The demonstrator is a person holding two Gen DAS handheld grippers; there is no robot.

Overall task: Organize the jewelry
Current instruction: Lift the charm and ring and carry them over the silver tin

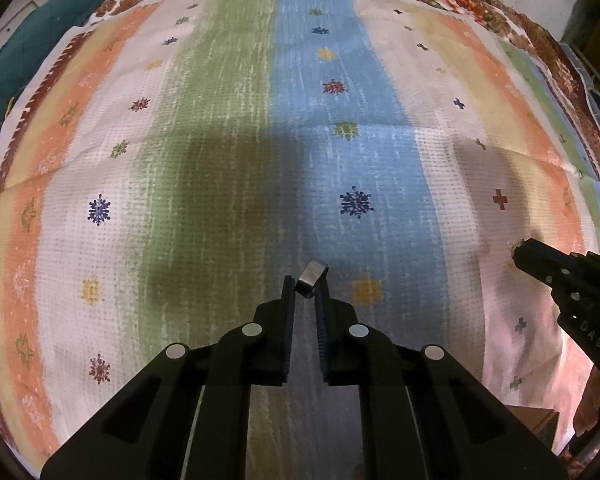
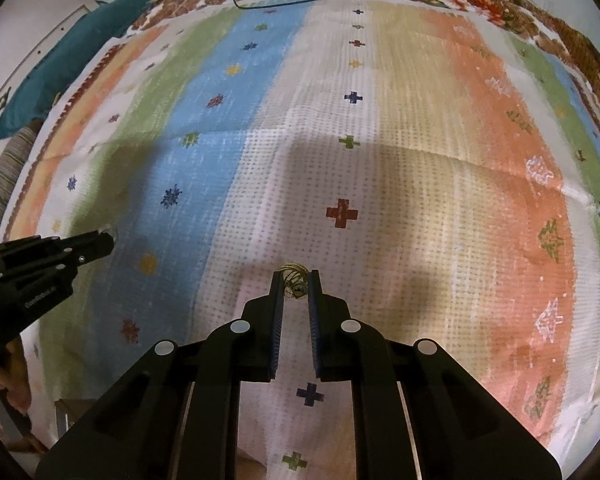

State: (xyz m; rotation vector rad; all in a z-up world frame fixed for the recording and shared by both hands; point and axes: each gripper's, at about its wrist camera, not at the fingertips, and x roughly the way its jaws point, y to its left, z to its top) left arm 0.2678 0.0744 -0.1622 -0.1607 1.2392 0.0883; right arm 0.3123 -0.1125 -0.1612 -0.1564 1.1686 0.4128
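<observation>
The left gripper (image 1: 305, 286) pinched a silver ring (image 1: 311, 280) at its fingertips above the striped cloth (image 1: 228, 120); the right gripper (image 2: 295, 285) pinched a gold wire ornament (image 2: 293, 280), no container visible.

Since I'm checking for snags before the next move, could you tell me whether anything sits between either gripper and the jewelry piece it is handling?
Nothing visible does. The left gripper already pinches the silver metal band ring, and the right gripper grips the gold wire-wound ring, both above the striped woven cloth.
</observation>
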